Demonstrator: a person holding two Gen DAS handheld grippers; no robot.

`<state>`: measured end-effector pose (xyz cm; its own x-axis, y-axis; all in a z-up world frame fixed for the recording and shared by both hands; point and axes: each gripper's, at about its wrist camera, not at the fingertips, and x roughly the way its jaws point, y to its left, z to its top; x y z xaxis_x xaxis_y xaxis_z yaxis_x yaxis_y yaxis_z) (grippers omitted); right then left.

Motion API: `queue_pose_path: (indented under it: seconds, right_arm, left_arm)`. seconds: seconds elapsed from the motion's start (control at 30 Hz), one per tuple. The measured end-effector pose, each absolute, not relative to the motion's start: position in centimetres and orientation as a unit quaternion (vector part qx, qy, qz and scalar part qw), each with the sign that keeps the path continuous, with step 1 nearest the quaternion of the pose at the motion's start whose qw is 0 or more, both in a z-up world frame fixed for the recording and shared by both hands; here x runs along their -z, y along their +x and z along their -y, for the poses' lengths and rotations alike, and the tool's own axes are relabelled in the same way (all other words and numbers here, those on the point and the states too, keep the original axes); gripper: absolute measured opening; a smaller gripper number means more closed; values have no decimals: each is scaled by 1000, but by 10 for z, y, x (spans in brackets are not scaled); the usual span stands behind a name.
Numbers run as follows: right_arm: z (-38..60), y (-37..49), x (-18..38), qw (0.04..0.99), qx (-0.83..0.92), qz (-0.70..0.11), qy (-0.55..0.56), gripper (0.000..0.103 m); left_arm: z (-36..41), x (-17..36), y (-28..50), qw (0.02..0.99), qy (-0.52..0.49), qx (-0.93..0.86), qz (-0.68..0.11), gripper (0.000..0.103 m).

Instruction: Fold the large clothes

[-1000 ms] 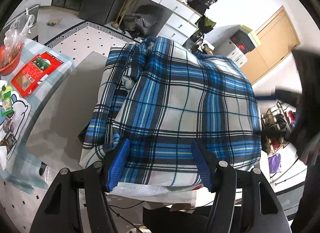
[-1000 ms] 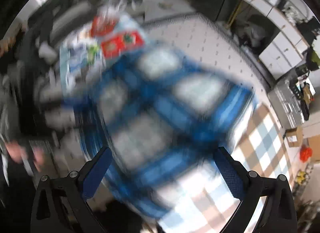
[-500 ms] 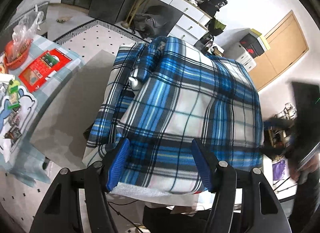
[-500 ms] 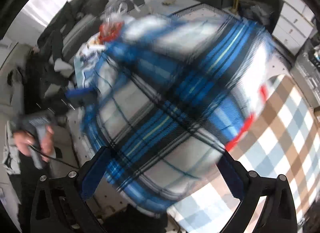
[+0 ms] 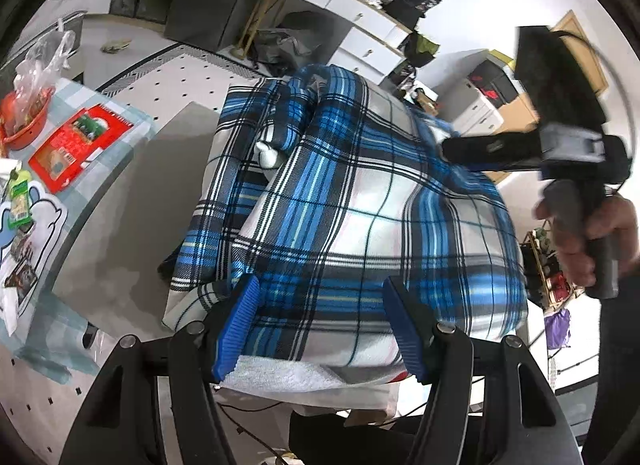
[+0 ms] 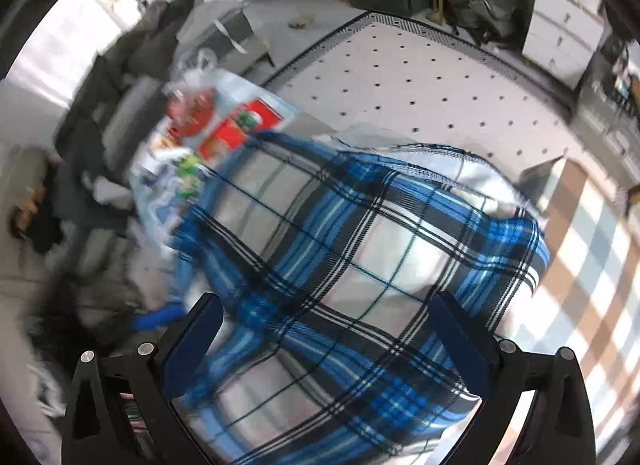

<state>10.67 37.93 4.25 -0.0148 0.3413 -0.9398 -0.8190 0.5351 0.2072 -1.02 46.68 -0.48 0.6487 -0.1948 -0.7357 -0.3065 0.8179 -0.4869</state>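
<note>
A blue, white and black plaid garment [image 5: 360, 201] lies folded in a thick bundle on the table, with a rolled sleeve along its left side. My left gripper [image 5: 324, 325] is open, its blue pads either side of the garment's near edge. My right gripper [image 6: 324, 349] is open above the same plaid garment [image 6: 380, 273]. In the left wrist view the right gripper [image 5: 532, 149] hovers over the garment's far right side, held by a hand.
A grey table top [image 5: 132, 193] carries the garment. A red packet [image 5: 76, 145], a red basket [image 5: 24, 121] and papers lie on a checked cloth at the left. White drawers [image 5: 360, 25] stand behind. A checked tablecloth [image 6: 588, 265] lies right of the garment.
My right gripper has swung in over the garment from the right and now shows clearly in the left wrist view. My left gripper has stayed at the near edge.
</note>
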Motion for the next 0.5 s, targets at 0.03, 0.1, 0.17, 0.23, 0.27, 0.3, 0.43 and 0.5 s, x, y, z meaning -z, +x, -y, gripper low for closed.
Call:
queue_pose_path:
  seconds: [0.03, 0.1, 0.17, 0.23, 0.27, 0.3, 0.43, 0.5]
  right_arm:
    - [-378, 105, -39, 675, -428, -562, -213, 103]
    - [-373, 104, -34, 689, -423, -548, -216, 103]
    - [-370, 97, -36, 699, -427, -529, -222, 103]
    - [-358, 88, -52, 711, -447, -505, -199, 103]
    - [-353, 85, -60, 711, -460, -496, -190, 103]
    - [-340, 77, -75, 714, -483, -478, -169, 103]
    - [-274, 54, -107, 727, -524, -436, -82, 103]
    - [-235, 36, -114, 747, -527, -402, -56, 103]
  left_arm:
    - [-465, 3, -10, 859, -296, -30, -416, 59]
    - [-463, 2, -8, 861, -292, -27, -415, 59]
    - [-463, 1, -9, 860, -290, -34, -418, 59]
    - [-464, -1, -11, 856, -291, -47, -425, 59]
    - [-464, -3, -13, 855, -290, -52, -428, 59]
    - [-464, -6, -17, 854, -290, -57, -428, 59]
    - [-457, -30, -37, 868, -285, -87, -397, 59]
    - [-440, -50, -54, 887, -261, -109, -364, 59]
